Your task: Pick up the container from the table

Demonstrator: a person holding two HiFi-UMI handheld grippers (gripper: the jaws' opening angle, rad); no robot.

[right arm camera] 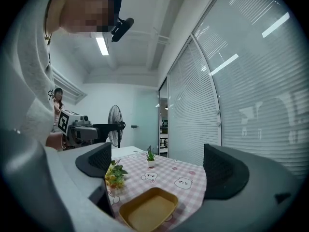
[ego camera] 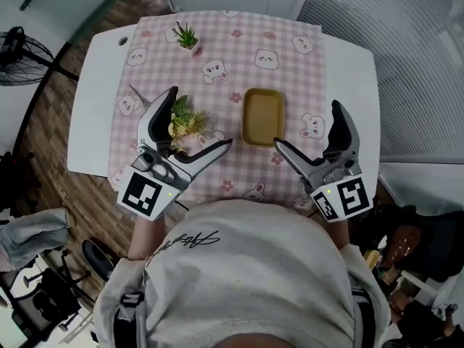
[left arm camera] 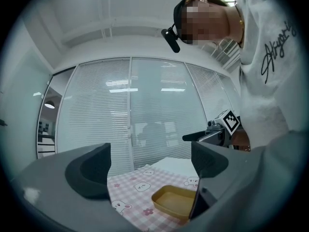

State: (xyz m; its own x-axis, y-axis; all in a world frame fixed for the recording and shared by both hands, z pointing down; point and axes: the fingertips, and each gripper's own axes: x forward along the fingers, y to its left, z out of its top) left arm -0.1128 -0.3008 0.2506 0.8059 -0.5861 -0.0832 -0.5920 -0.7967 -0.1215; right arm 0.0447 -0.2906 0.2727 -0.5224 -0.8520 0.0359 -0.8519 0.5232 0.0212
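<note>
A shallow mustard-yellow rectangular container [ego camera: 263, 116] lies empty on the pink checked cloth near the table's middle; it also shows in the left gripper view [left arm camera: 176, 202] and the right gripper view [right arm camera: 148, 209]. My left gripper [ego camera: 201, 117] hovers open to the container's left, over a small bunch of yellow flowers [ego camera: 185, 122]. My right gripper [ego camera: 306, 125] hovers open to the container's right. Neither touches the container, and nothing is between either pair of jaws.
A small potted green plant [ego camera: 188, 37] stands at the cloth's far left. The cloth [ego camera: 232, 56] with bear prints covers the white table [ego camera: 98, 100]. A fan [ego camera: 18, 56] stands on the floor at left, and window blinds [ego camera: 391, 42] run along the right.
</note>
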